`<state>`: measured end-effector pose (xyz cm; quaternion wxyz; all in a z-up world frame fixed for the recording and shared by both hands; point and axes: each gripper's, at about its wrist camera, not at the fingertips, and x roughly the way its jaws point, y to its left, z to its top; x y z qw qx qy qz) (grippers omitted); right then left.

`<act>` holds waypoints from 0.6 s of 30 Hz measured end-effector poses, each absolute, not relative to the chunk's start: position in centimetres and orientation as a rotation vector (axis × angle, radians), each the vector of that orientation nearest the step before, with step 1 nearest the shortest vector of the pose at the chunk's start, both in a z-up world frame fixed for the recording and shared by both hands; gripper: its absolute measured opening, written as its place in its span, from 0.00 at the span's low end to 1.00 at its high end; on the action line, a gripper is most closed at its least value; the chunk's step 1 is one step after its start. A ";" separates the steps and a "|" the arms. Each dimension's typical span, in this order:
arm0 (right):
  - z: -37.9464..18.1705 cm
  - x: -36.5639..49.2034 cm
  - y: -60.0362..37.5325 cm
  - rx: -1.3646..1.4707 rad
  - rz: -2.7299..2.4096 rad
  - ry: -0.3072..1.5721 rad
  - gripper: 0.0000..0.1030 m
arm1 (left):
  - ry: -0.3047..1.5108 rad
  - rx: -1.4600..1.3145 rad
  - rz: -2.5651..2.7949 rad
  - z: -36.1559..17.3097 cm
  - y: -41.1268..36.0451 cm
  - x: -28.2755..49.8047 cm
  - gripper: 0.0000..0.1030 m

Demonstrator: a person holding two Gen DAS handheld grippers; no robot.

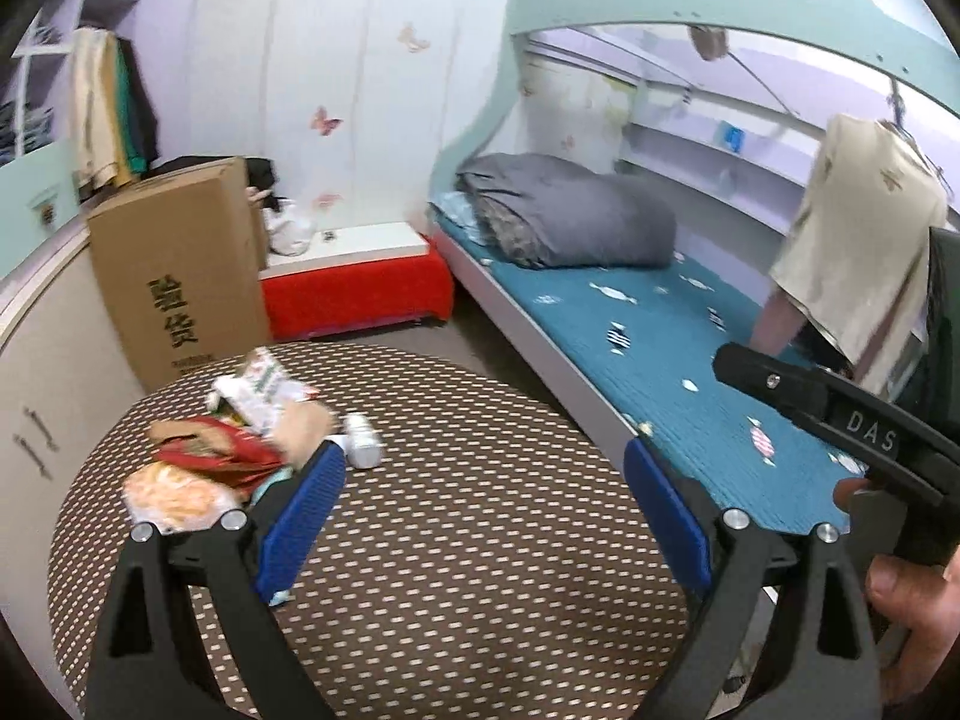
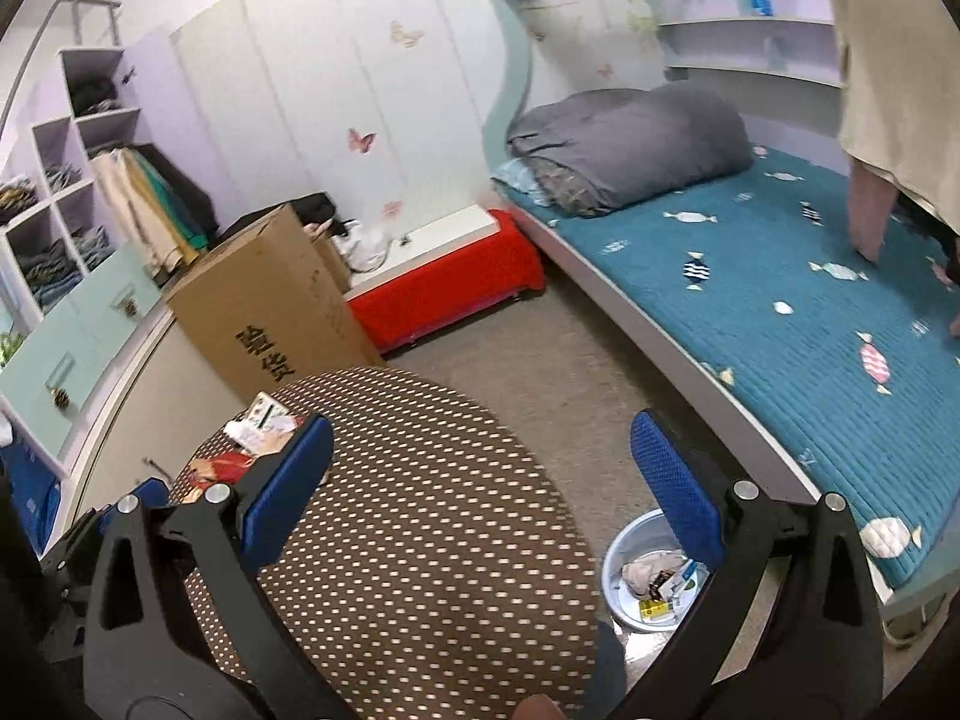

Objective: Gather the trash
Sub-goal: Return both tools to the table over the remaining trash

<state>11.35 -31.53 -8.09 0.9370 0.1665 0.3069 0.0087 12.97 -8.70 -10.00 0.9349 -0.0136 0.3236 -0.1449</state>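
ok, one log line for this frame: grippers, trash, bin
left hand-held gripper: open, empty | right hand-held gripper: open, empty | wrappers: piled on round table | basin: on floor, holds trash

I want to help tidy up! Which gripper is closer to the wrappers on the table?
Left, probably. The left gripper hangs open with one finger right beside the wrapper pile. The right gripper is open too, but the pile sits farther off its left side.
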 end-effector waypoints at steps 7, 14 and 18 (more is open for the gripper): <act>-9.1 13.5 -28.0 0.307 0.096 0.666 0.94 | 0.678 -0.090 -0.146 -11.3 -3.0 13.2 0.89; -10.5 15.6 -24.8 0.268 0.142 0.716 0.94 | 0.713 -0.168 -0.001 -13.9 2.0 13.7 0.89; -11.6 16.8 -23.8 0.251 0.153 0.749 0.94 | 0.750 -0.211 0.064 -16.2 4.3 14.1 0.89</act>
